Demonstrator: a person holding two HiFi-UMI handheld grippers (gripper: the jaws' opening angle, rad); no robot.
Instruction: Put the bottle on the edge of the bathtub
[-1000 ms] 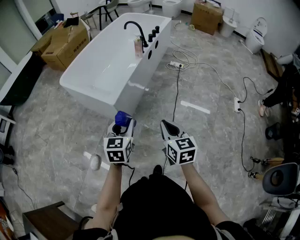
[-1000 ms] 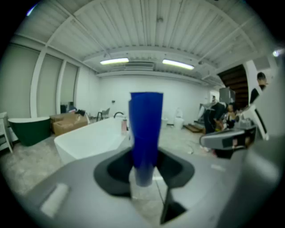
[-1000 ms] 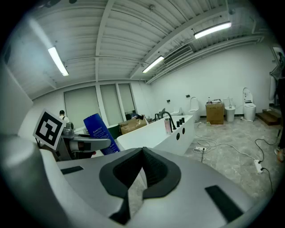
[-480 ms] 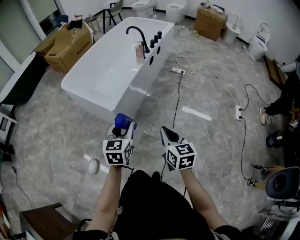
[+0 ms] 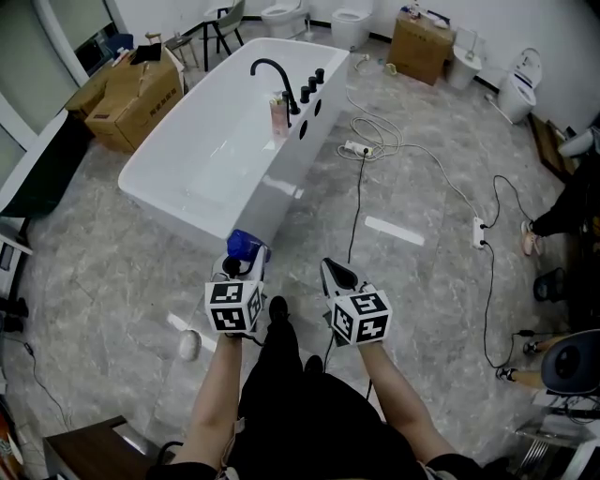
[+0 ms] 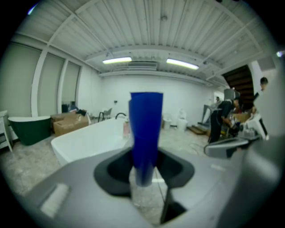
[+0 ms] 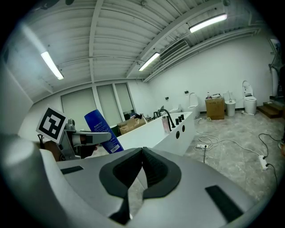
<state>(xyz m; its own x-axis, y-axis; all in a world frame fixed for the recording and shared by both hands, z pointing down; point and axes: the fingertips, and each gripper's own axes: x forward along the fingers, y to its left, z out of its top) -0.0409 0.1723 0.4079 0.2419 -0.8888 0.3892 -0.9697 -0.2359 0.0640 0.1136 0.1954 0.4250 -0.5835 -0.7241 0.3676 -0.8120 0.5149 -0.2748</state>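
A blue bottle (image 5: 246,246) stands upright between the jaws of my left gripper (image 5: 242,264), which is shut on it. In the left gripper view the bottle (image 6: 146,129) fills the middle, with the white bathtub (image 6: 89,138) behind it. The bathtub (image 5: 281,173) lies ahead on the floor, its near corner just beyond the bottle. A black faucet (image 5: 272,70) and a pink bottle (image 5: 278,111) are on its right rim. My right gripper (image 5: 336,272) is beside the left one, its pads meeting with nothing between them (image 7: 142,171). Its view shows the blue bottle (image 7: 103,131) at the left.
Cardboard boxes (image 5: 136,94) stand left of the tub. Cables and power strips (image 5: 361,148) run over the grey floor at the right. Toilets (image 5: 349,21) line the back wall. A small white object (image 5: 190,345) lies on the floor at my left. A person (image 5: 567,202) is at the right edge.
Both grippers, the left still holding the bottle, have come nearer to the tub's near corner. A black shoe now shows stepping forward between my arms.
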